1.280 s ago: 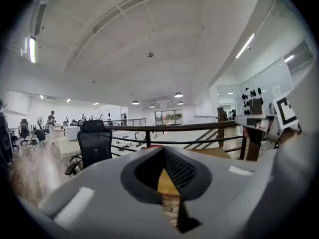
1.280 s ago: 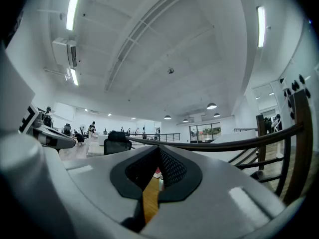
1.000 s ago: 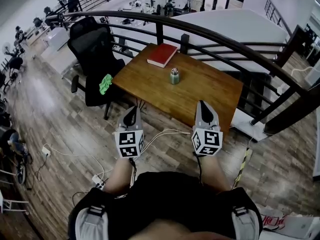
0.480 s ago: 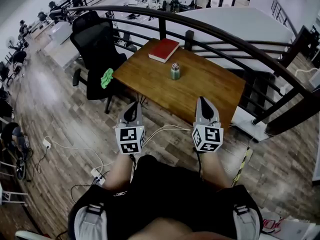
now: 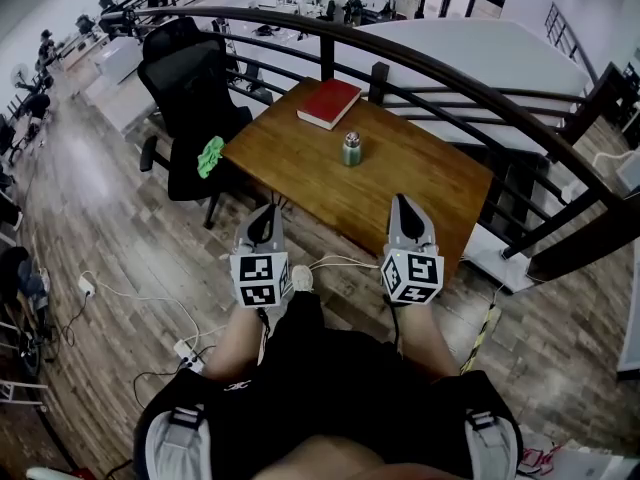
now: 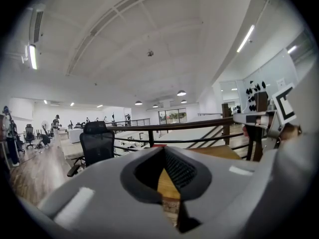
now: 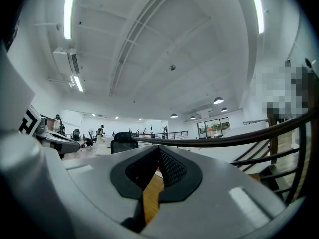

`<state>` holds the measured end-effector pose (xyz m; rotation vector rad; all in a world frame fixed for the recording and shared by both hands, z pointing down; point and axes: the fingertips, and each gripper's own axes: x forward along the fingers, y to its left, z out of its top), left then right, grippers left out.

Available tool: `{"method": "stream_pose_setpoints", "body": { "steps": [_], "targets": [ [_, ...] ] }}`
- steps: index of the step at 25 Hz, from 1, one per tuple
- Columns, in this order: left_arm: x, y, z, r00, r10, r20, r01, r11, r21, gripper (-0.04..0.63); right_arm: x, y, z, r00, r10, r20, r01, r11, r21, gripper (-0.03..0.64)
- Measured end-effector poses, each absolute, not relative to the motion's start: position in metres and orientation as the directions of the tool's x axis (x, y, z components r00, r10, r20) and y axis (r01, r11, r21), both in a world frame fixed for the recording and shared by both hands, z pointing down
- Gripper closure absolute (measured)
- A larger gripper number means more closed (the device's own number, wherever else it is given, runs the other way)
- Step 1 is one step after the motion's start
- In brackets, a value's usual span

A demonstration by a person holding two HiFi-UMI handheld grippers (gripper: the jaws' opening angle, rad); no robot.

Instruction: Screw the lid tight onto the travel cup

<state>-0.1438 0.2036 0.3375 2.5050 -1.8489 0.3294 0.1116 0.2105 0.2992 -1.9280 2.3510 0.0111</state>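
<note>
A small green travel cup (image 5: pixel 351 149) with a silver lid stands upright near the middle of a wooden table (image 5: pixel 420 183) in the head view. My left gripper (image 5: pixel 262 218) and my right gripper (image 5: pixel 404 207) hang side by side in front of the table's near edge, well short of the cup. Both are shut with nothing between their jaws. In the left gripper view the grey jaws (image 6: pixel 167 156) meet over a strip of tabletop. The right gripper view shows its jaws (image 7: pixel 155 158) closed the same way. Neither gripper view shows the cup.
A red book (image 5: pixel 328 102) lies at the table's far left corner. A dark curved railing (image 5: pixel 440 68) runs behind the table. A black office chair (image 5: pixel 190 88) with a green cloth (image 5: pixel 210 161) stands left of it. Cables and a power strip (image 5: pixel 185 349) lie on the wooden floor.
The table and cup have drawn slightly nearer and shifted a little in the head view as I step forward. A shoe tip now shows between the grippers. Both grippers stay shut.
</note>
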Motion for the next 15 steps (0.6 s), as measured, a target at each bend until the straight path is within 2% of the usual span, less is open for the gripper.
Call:
{"method": "stream_pose_setpoints", "body": {
  "steps": [7,15],
  "targets": [
    [-0.144,0.142,0.342,0.322,-0.936,0.145,-0.937,-0.337,-0.092,0.541,0.108,0.155,0.307,-0.197,-0.977,-0.079,-0.979,0.201,-0.040,0.618],
    [-0.128,0.022,0.334,0.399,-0.904,0.154,-0.900,-0.418,-0.124,0.541,0.111,0.058,0.297,-0.125,-0.989,-0.082,-0.991,0.127,-0.028,0.618]
  ]
}}
